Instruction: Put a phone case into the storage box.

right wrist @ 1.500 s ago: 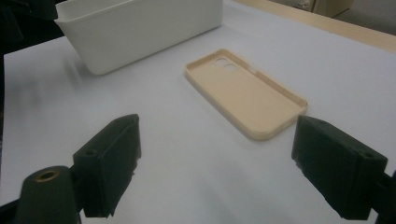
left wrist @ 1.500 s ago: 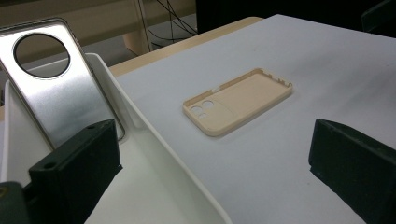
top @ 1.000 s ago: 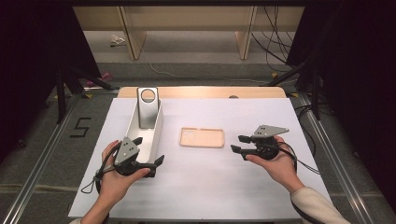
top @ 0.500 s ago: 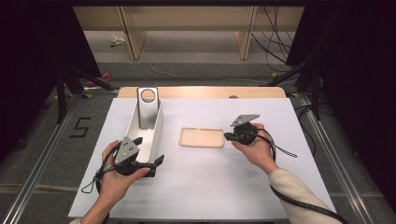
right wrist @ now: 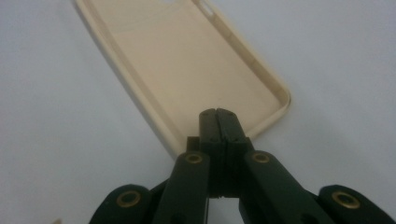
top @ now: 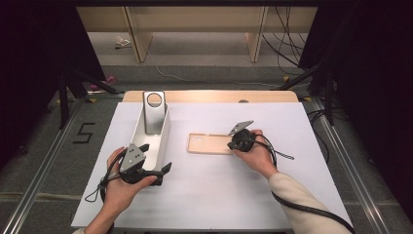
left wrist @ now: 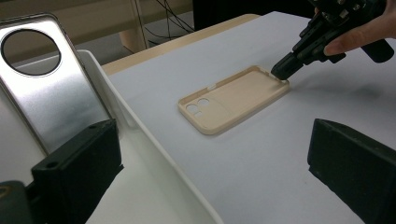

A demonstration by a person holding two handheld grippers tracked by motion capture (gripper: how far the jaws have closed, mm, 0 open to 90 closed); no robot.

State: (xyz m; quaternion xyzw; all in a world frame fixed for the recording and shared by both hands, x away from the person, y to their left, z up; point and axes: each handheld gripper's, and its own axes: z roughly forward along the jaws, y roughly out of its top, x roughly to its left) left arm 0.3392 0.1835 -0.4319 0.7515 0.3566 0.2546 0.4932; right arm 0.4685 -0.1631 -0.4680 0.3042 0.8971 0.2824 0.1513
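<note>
right gripper point(top: 235, 142) jaws together, tips on the near-right end wall of the phone case point(top: 210, 144); downward pressure may tip or skid it. left gripper point(top: 157, 169) jaws apart, empty.

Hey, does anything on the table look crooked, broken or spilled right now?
Nothing stands out. The beige phone case lies flat, hollow side up, and looks intact; the silver phone leans inside the white tray. No spill on the table.

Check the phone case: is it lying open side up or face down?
Open side up. The beige phone case lies flat on the white table, its raised rim and hollow inside facing up, with nothing inside it.
</note>
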